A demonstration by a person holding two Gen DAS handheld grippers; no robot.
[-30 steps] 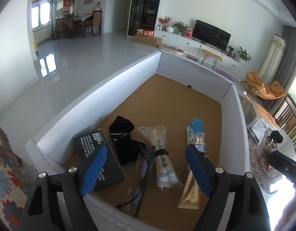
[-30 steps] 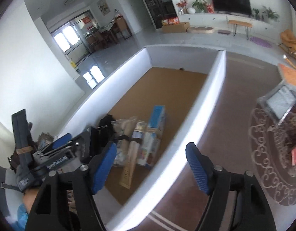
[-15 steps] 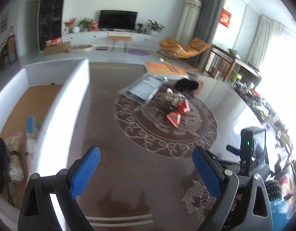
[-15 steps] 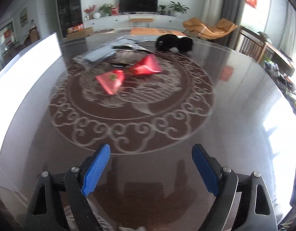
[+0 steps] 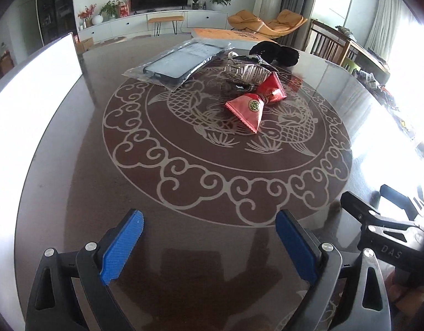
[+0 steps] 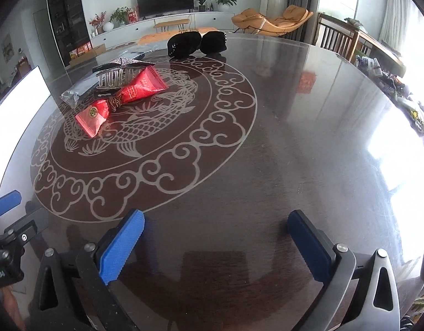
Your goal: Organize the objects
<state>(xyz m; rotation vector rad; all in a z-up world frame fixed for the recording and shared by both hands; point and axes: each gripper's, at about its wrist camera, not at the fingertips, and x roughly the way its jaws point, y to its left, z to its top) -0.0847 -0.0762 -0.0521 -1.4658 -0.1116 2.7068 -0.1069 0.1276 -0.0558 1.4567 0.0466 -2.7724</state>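
We note the white box wall (image 5: 32,104) at the left of the left wrist view burns out to plain white; its inside is hidden and the frame edge cuts it. In the right wrist view only a sliver of it (image 6: 18,96) shows at the left edge. The right side of the bench (image 6: 308,138) washes out in window glare, so its rim there cannot be traced. The clutter (image 6: 388,82) along the far right is too small to name. The clear bag (image 6: 74,93) lies mostly behind the red packets (image 6: 115,102) in the right wrist view. The print on the nearer packet's round seal (image 5: 252,105) is unreadable. The other hand-held gripper (image 5: 383,237) is cut off at lower right of the left wrist view.
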